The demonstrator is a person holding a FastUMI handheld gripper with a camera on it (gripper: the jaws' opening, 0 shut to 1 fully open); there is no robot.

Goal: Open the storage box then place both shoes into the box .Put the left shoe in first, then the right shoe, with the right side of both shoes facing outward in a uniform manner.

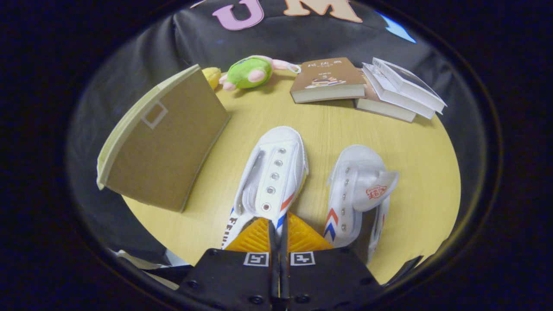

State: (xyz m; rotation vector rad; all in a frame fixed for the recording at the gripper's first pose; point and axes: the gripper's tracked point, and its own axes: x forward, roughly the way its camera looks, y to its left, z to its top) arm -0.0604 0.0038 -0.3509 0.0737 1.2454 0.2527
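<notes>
My gripper has its orange fingers pressed together, pinching the side wall near the heel end of a white canvas shoe. That shoe has red and blue stripes and points away from me over the yellow table. Just to its right lies the second white shoe, its tongue folded back, apart from the fingers. Left of both shoes stands the brown storage box with a pale lid edge. Its broad face looks shut.
Beyond the shoes, a brown book and a stack of white books lie at the table's far side. A green and pink plush toy and something yellow sit behind the box.
</notes>
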